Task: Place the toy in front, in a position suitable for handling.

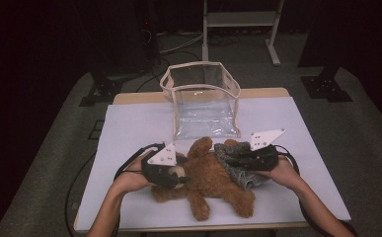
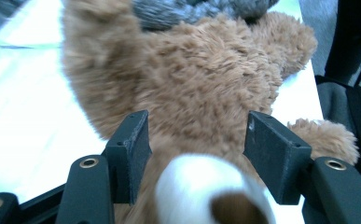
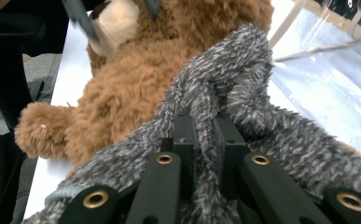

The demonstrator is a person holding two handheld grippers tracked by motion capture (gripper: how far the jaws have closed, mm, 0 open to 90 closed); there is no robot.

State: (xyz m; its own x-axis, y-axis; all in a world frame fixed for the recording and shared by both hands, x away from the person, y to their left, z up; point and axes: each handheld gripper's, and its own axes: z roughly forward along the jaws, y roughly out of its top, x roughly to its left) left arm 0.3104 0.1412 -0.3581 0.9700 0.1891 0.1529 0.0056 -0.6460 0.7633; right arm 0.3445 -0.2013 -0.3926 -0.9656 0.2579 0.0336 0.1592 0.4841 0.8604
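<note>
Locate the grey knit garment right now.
In the high view the grey garment lies over the teddy bear's right side, near the table's front middle, before the clear bag; the right gripper pinches a fold.

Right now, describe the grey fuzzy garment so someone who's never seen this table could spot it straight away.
On the white-topped table, in front of the clear plastic bag, lies a brown teddy bear. The grey knit garment is draped over the bear, pinched in the right gripper. It alone is speckled grey.

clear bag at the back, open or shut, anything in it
Open and apparently empty: the clear bag stands upright with its top rim gaping, and only the table shows through its walls.
</note>
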